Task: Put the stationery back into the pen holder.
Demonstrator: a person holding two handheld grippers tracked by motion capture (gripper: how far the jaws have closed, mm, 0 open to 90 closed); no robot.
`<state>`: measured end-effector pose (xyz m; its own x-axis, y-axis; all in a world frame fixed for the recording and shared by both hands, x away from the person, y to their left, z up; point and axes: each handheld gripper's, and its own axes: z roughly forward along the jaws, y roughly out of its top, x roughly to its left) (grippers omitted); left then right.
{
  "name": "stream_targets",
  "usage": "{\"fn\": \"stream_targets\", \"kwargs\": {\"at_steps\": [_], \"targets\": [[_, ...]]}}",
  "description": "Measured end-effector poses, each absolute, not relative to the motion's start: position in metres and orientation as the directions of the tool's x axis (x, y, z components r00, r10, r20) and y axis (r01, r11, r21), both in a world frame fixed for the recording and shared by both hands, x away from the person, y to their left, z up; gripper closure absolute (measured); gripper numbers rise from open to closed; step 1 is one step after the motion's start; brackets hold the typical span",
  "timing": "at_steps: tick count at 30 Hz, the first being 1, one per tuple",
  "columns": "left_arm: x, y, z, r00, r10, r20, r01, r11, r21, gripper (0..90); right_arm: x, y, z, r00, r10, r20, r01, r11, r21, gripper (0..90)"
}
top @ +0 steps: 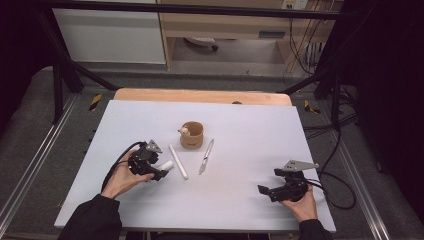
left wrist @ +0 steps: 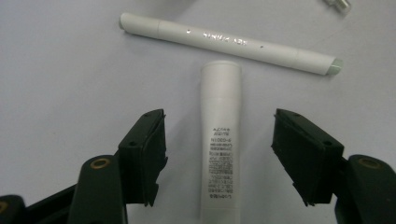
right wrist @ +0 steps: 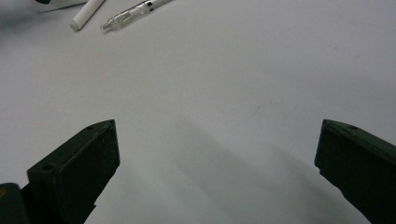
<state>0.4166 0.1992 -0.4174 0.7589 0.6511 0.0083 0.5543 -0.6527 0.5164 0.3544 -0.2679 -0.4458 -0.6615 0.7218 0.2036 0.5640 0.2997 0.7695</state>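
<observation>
Your left gripper (left wrist: pixel 219 140) sits low over the table (top: pixel 240 205) with its jaws spread on either side of the white tube (left wrist: pixel 219 140). The pads have not met it; bare table shows on both sides of the tube, so nothing is gripped yet. The tube lies flat along the gripper's own line, cap end away from you, which puts its long sides square to the pads: a good line-up for a pinch across the body. In the high view the same tube (top: pixel 166 165) pokes out from under that gripper (top: pixel 159 174).

Just past the tube's cap lies the white marker (left wrist: pixel 229 43), crosswise to the tube and near it but apart. In the high view the marker (top: pixel 178 161) runs slantwise toward the cup. Mind that gap if you push forward, or you may nudge it.

Next right is the clear pen (top: pixel 206 156), also flat and loose on the table.

Behind these two stands the brown cup (top: pixel 192 135), upright, with a small pale thing at its left rim; what else it holds I cannot tell.

Your right gripper (top: pixel 265 191) rests at the near right, well apart from everything, jaws wide and holding nothing, out of the left's way.
</observation>
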Motion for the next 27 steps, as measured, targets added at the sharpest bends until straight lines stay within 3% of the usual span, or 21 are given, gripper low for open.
{"fn": "stream_targets", "kwargs": {"at_steps": [18, 27], "targets": [[0.426, 0.192, -0.424, 0.79, 0.614, 0.001, 0.55, -0.709, 0.442, 65.0, 0.355, -0.268, -0.446, -0.663, 0.721, 0.2, 0.561, 0.302, 0.77, 0.5], [0.428, 0.187, -0.423, 0.798, 0.603, 0.011, 0.548, -0.732, 0.404, 67.6, 0.355, -0.268, -0.446, -0.663, 0.721, 0.201, 0.563, 0.303, 0.769, 0.5]]}}
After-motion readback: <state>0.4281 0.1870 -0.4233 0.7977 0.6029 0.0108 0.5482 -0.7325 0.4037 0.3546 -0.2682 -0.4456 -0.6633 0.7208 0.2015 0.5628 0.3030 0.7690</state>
